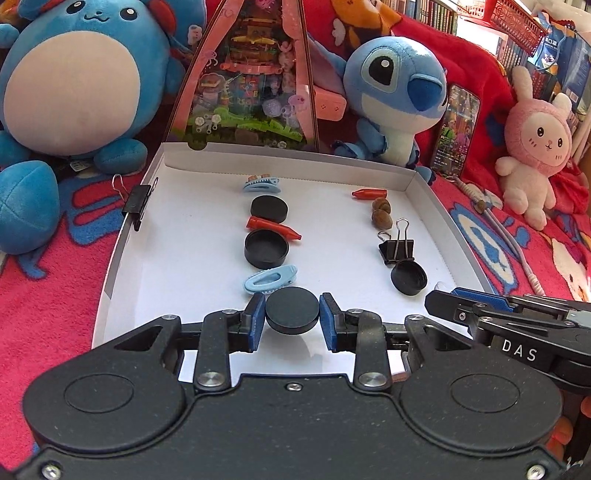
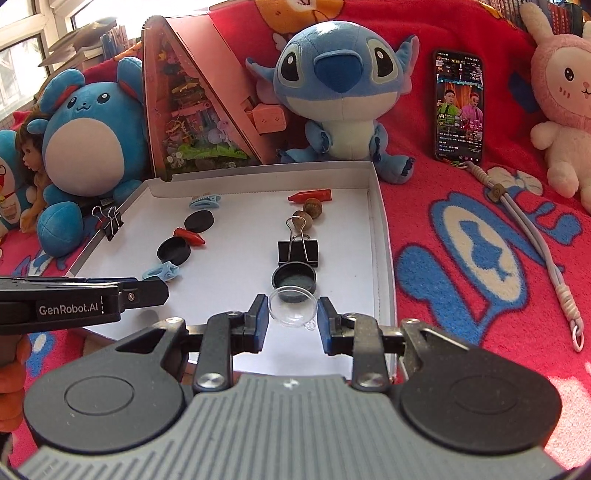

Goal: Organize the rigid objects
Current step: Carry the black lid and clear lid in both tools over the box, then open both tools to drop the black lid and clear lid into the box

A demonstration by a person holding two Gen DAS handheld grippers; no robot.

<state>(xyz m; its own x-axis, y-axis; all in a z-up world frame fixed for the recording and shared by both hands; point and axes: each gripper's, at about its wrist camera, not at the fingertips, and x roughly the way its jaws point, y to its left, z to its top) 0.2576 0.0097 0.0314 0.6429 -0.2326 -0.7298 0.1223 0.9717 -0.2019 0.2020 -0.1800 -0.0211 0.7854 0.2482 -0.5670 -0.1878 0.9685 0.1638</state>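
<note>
Both tools carry pieces over the white tray (image 1: 424, 181): the left gripper (image 1: 291, 314) pinches a black cap (image 1: 291, 310), the right gripper (image 2: 291, 314) a clear lid (image 2: 293, 306), each probably needing setting down at its row's near end.

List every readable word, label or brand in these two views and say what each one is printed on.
"DAS": white letters on the right gripper body, seen from the left wrist view.
"GenRobot.AI": white lettering on the left gripper body, seen from the right wrist view.
Phone screen: text and numbers present, too small to read.
Book spines behind the red blanket: too blurred to read.
Pink toy box: no legible text.
</note>
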